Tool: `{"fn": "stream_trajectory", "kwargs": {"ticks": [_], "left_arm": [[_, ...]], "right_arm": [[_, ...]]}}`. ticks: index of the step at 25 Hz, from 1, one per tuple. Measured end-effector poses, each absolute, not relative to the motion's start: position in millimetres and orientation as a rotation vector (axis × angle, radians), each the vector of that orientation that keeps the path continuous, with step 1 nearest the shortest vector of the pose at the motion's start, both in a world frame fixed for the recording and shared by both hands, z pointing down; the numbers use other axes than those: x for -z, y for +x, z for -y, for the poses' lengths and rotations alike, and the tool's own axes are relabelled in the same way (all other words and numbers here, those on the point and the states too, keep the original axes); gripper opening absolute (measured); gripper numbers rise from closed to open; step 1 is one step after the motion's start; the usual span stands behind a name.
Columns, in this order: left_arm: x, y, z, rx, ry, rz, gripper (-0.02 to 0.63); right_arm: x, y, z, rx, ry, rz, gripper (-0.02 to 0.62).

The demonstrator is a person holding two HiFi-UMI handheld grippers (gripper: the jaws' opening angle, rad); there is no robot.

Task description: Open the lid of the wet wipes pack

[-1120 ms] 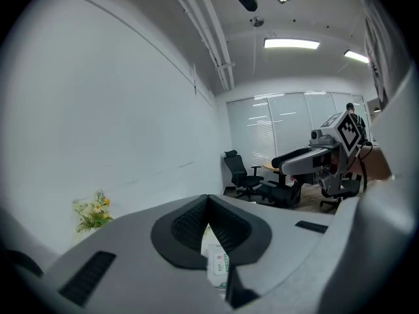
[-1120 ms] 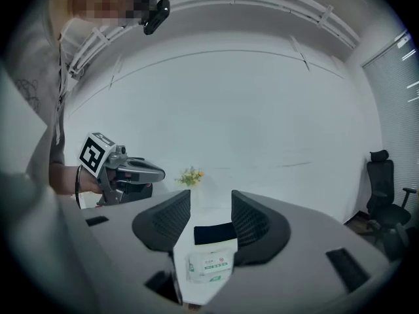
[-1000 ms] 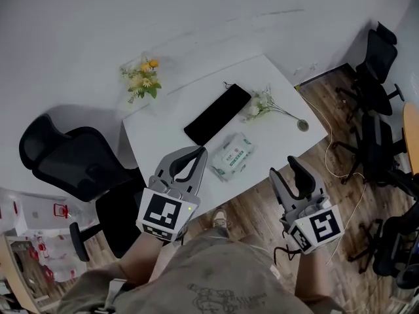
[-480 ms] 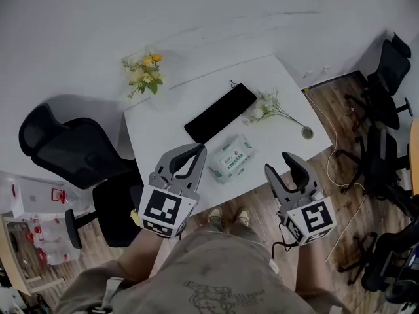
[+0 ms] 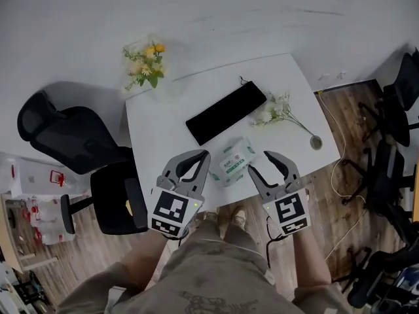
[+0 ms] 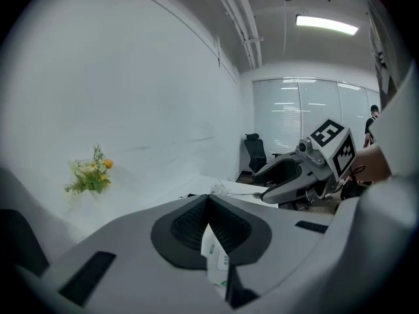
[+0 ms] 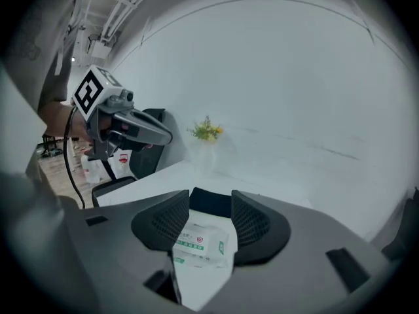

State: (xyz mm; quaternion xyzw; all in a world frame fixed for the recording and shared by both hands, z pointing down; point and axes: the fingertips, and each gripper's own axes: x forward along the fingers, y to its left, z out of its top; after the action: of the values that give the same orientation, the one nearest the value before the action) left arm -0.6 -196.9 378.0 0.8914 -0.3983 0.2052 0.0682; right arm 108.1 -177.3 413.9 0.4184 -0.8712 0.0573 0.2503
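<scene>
Wet wipes pack: lies flat on the white table by its near edge, printed face up, near side of the black pouch.
Position to the claws: in the head view it shows between the two claw tips; neither gripper view shows a pad on it.
Left claw: pads meet at the tips and hold nothing; the pack is only glimpsed through the slit behind them.
Right claw: wide and opening; the pack lies in line with its gap, but the pads do not press on it.
Likely weight: light, so it will probably slide on the smooth table under any sideways pull.
Likely stiffness: a soft film bag with a damp, yielding filling; it should dent and buckle, not resist.
Surface: glossy film, probably slippery for a shallow pinch.
Lid: too small to tell whether it is a hard flip cap or a peel-back label; the green-printed panel on top is the likely place.
Where to hold: one claw pinning or pinching an end of the bag, clear of the panel.
Where to pull: the free lip of the lid, taken thinly at its edge and lifted away from the hinge side.
Risk: the whole pack lifting with the lid if it is not held down.
</scene>
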Motion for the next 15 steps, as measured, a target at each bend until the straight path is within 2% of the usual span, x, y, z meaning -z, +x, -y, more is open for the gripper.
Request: {"fn": "stream_trajectory", "kwargs": {"ticks": [15], "left_arm": [[-521, 9, 191, -0.877, 2.509, 1.075, 0.015]], "right_arm": [[-566, 87, 177, -0.126, 0.832, 2.24, 0.212]]}}
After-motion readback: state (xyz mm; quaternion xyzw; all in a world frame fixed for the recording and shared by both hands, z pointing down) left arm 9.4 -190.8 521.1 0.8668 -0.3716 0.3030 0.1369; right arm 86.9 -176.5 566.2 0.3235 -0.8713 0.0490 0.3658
